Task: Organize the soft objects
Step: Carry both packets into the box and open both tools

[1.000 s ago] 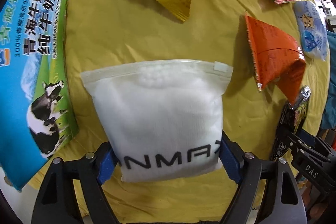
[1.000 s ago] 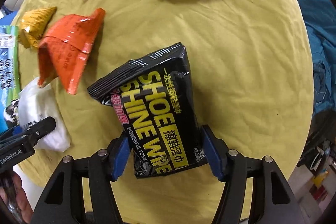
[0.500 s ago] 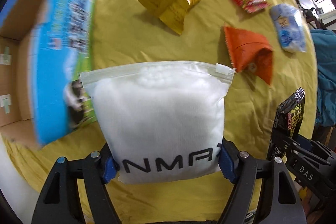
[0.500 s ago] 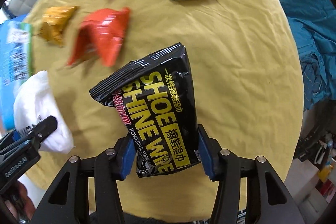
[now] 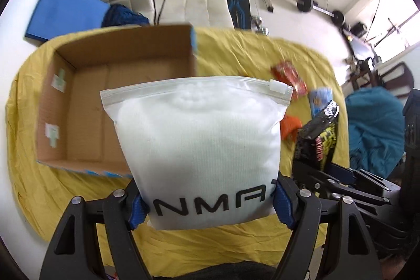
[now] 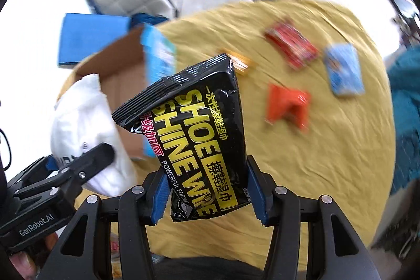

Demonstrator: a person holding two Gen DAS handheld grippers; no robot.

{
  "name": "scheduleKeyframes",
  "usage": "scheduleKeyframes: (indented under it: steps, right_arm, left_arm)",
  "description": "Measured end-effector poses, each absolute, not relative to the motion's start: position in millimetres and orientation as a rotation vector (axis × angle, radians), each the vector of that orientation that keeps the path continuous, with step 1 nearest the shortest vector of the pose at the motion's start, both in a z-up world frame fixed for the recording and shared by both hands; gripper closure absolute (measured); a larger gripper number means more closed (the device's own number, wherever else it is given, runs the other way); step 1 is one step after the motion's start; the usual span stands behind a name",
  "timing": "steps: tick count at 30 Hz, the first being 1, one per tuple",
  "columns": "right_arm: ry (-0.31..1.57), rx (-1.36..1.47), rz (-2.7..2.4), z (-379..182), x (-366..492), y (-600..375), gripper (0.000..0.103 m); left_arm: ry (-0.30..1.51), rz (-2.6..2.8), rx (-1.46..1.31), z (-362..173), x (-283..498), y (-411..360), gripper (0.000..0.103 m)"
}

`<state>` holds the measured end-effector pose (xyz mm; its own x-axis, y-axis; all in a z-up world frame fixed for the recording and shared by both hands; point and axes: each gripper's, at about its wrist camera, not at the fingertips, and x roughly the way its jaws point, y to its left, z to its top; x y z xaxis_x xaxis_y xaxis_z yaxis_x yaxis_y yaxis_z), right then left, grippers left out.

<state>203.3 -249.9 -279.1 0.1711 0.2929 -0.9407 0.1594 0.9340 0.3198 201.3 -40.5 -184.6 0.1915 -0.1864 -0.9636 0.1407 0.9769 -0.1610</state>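
The left gripper was built of matte black plastic, its two arms branching in angular, triangular-cut frames. Round silver screws sat at the joints of each arm. The fingers were faced with ribbed blue pads. The right gripper had the same make: black open-framed arms, silver screw heads, blue grooved pads on its fingers. In the right wrist view the left gripper's black body carried white lettering reading "GenRobot.AI", with more small silver screws along its side. A thin black cable ran near the left edge, and a bit of bare skin, seemingly a fingertip, showed below it
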Motion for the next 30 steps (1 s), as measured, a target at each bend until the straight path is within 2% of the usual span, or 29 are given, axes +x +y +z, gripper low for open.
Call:
scheduleKeyframes:
  steps: [2, 8, 13, 18, 25, 30]
  right_arm:
    - [1.397, 0.382, 0.126, -246.5, 236.9, -223.8, 0.048]
    - [1.406, 0.341, 0.164, -242.8, 308.3, -135.8, 0.048]
    - [1.441, 0.301, 0.17, -268.9, 359.6, -72.2, 0.048]
    - [1.5, 0.267, 0.132, -319.2, 400.6, -43.0, 0.048]
    - [1.566, 0.263, 0.062, -376.5, 426.6, -36.8, 0.048]
    - [1.567, 0.257, 0.04, -396.2, 429.9, -29.4, 0.047]
  left_arm:
    - [1.345, -0.226, -0.059, -181.1, 225.6, -15.9, 0.028]
    - [1.368, -0.166, -0.084, -205.8, 282.8, 53.2, 0.028]
    - [1.434, -0.141, -0.116, -247.0, 328.4, 103.8, 0.028]
    - [1.543, -0.207, -0.177, -301.7, 369.7, 125.4, 0.028]
    - [1.664, -0.304, -0.203, -365.2, 406.7, 119.3, 0.027]
    - [1.69, -0.355, -0.191, -382.0, 415.2, 105.3, 0.027]
